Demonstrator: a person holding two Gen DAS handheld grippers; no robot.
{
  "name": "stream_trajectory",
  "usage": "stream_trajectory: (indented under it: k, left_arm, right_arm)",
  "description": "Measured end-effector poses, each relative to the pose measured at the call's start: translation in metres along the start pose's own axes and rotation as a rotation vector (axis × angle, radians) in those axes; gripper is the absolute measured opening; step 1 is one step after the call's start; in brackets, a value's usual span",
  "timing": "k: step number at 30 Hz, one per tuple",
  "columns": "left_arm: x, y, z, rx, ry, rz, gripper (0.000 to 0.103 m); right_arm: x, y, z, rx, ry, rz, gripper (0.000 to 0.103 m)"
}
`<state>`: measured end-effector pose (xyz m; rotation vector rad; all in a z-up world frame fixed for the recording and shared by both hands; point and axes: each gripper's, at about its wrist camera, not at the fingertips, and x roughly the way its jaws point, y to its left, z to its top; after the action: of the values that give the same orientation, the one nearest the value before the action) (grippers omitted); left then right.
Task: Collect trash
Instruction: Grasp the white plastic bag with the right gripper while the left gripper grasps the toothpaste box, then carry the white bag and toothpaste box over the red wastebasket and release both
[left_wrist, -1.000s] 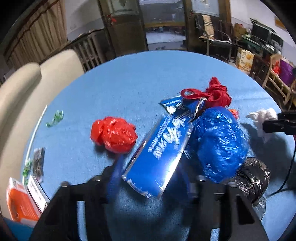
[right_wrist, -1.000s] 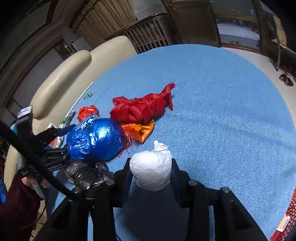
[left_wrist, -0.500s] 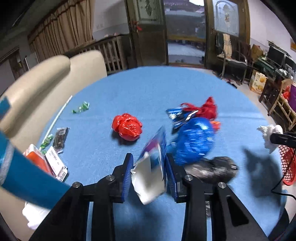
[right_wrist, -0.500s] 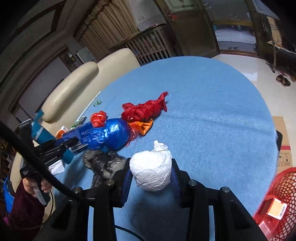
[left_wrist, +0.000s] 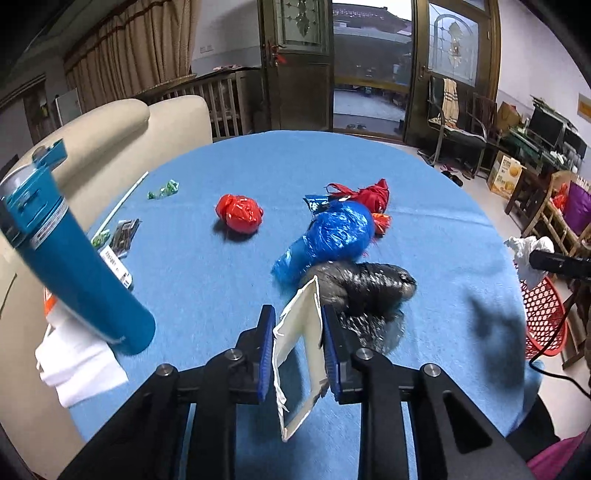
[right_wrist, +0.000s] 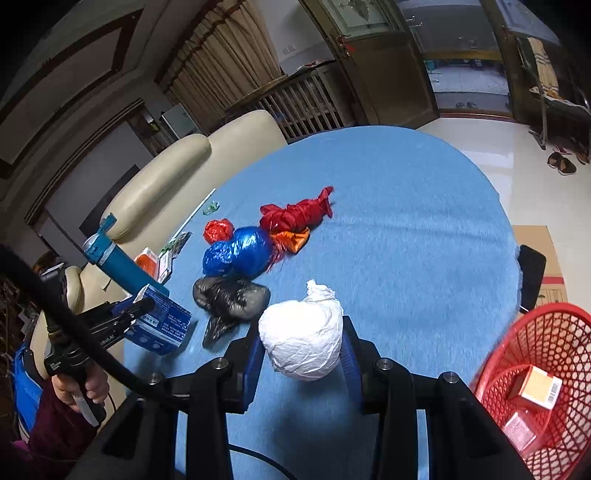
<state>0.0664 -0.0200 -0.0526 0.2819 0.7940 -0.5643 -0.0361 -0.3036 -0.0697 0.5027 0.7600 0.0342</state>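
Left gripper (left_wrist: 298, 343) was clamped on a flattened blue carton (left_wrist: 300, 354), raised off the blue tablecloth (left_wrist: 258, 166). From the left wrist view only the carton's pale inner face showed, standing edge-up between the blue pads. In the right wrist view the same carton (right_wrist: 160, 325) showed its printed blue side at about 9 o'clock, with the person's hand (right_wrist: 79, 387) on the gripper handle below it.

Right gripper (right_wrist: 301, 350) was clamped on a white bagged ball (right_wrist: 301, 339), also clear of the cloth. The ball's knotted top pointed away from the camera. In the left wrist view this ball (left_wrist: 526, 251) hung at 3 o'clock, over the table's edge.

Red mesh basket (right_wrist: 554, 332) sat off the table at 4 o'clock of the right view, with small boxes (right_wrist: 535, 387) inside it.

Trash left on the cloth, clustered near the centre of the left view:
- black bag (left_wrist: 365, 291), just beyond the carton
- blue bag (left_wrist: 328, 236), touching the black bag on its far side
- tied red bag (left_wrist: 365, 194) and an orange scrap (left_wrist: 382, 221), behind the blue bag
- small red bag (left_wrist: 240, 214), apart at 11 o'clock

A teal bottle (left_wrist: 70, 254) leaned at 9 o'clock over white tissue (left_wrist: 77, 365). Small wrappers (left_wrist: 162, 190) lay near the far left edge.
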Motion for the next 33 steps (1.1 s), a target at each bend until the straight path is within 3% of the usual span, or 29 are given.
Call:
stream_trajectory:
  k: [8,15,27,33]
  left_arm:
    - [-0.031,-0.037,0.015,0.068,-0.065,-0.049,0.026]
    - [-0.034,-0.112,0.029,0.185,-0.072,-0.169,0.026]
    - [-0.009,-0.269,0.051,0.359,-0.037,-0.393,0.026]
    - [0.007,-0.325,0.049,0.417,0.009,-0.465,0.026]
  right_arm:
    - [-0.021,-0.002,-0.007,0.005,-0.030,0.005,0.041]
    - [-0.051,-0.027,-0.016,0.035,-0.057,-0.045,0.041]
    - [-0.104,-0.129,-0.046,0.203,-0.118,-0.198,0.041]
    - [-0.115,-0.179,-0.061,0.311,-0.130,-0.215,0.041]
